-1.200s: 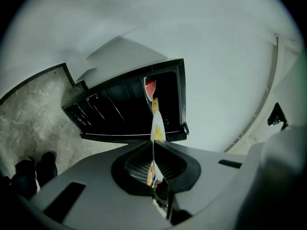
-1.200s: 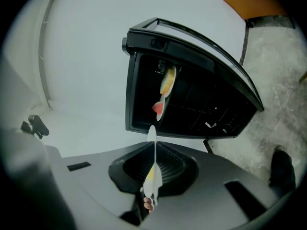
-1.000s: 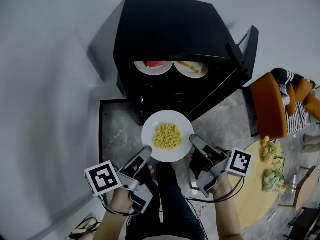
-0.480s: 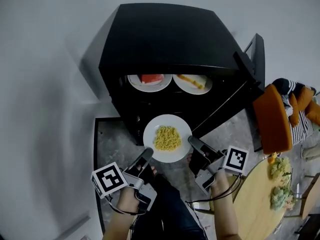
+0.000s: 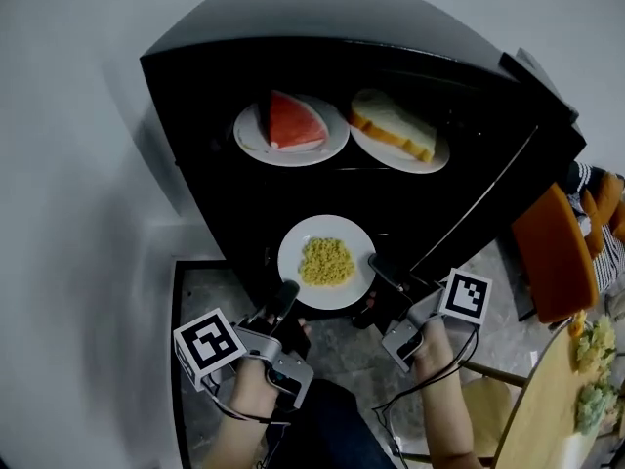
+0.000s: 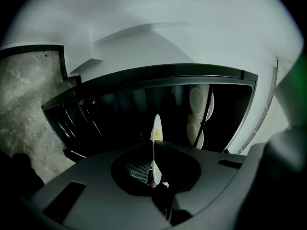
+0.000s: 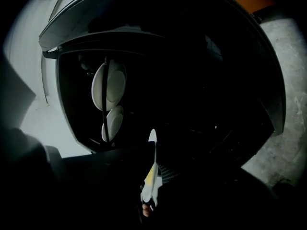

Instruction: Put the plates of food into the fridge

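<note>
Plate of noodles (image 5: 326, 262) is held level between both tools, the left tool (image 5: 285, 293) clamped on its near-left rim and the right tool (image 5: 374, 264) clamped on its right rim. It's at the open fridge (image 5: 186, 76) mouth, under the shelf with the watermelon plate (image 5: 291, 130) and sandwich plate (image 5: 398, 130), with dark open room ahead.
</note>
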A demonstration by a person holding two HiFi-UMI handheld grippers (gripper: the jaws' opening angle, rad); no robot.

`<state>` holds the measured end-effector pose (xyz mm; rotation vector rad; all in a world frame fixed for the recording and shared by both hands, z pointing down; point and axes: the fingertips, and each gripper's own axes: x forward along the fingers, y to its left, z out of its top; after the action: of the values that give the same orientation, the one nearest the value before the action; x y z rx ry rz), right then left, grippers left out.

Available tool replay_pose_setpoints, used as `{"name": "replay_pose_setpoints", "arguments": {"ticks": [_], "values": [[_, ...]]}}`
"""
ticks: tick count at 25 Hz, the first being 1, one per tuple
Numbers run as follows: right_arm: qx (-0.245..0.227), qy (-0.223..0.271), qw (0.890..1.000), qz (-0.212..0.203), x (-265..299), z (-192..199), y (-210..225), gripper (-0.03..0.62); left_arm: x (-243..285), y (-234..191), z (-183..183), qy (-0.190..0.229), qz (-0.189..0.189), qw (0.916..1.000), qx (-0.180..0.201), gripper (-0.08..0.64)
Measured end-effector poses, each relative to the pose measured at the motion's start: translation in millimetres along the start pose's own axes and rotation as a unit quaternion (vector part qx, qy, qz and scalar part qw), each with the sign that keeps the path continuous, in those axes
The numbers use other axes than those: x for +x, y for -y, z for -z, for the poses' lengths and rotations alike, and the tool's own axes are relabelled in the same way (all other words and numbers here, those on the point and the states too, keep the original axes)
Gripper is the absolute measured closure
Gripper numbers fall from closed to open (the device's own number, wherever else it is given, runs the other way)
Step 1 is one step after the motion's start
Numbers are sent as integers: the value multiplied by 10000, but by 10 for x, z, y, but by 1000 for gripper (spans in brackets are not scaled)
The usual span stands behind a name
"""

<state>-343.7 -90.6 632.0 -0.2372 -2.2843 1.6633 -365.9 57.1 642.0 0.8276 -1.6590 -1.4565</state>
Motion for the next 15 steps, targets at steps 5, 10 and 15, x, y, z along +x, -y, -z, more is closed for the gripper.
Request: {"name": "replay_pose_setpoints", "arguments": {"ticks": [5,10,15], "values": [[-189,352,9992,98,413,-194,327,574,362,-352,-299,222,174,9995,-160,545],[-495,301,9980,267,406,-221,277,572,341,-298,-272,391,271,9987,-183,545],[-852,344,9946,490,452,-251,215,572,320,-216,-258,536,348,9975,-299,545]]}}
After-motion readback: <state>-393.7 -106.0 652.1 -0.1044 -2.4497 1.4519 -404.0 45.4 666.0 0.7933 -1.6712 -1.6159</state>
